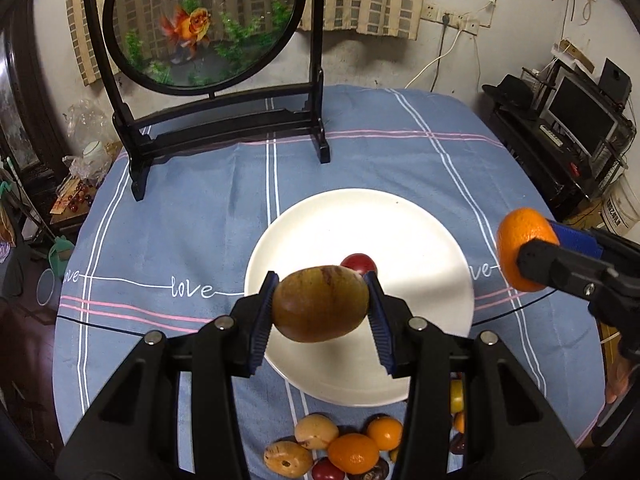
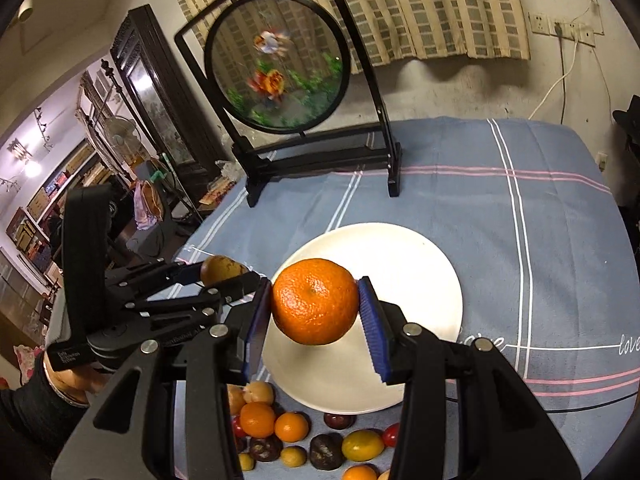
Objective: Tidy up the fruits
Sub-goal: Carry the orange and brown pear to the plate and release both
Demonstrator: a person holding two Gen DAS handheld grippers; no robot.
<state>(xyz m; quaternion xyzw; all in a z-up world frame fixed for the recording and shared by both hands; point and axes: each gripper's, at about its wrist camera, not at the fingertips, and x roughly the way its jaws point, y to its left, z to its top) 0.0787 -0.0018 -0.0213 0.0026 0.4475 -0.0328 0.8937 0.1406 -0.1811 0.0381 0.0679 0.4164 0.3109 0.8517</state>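
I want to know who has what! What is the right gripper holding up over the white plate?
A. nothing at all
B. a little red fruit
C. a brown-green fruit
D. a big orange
D. In the right wrist view the right gripper has its blue pads pressed on both sides of a big orange, lifted above the white plate.

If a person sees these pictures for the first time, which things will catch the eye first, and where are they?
First, the two fruits held up over the white plate: a brown-green fruit clamped in the left gripper and a bright orange clamped in the right gripper. Next, the round goldfish panel in its black stand at the far edge of the blue tablecloth. A heap of small mixed fruits lies at the near edge.
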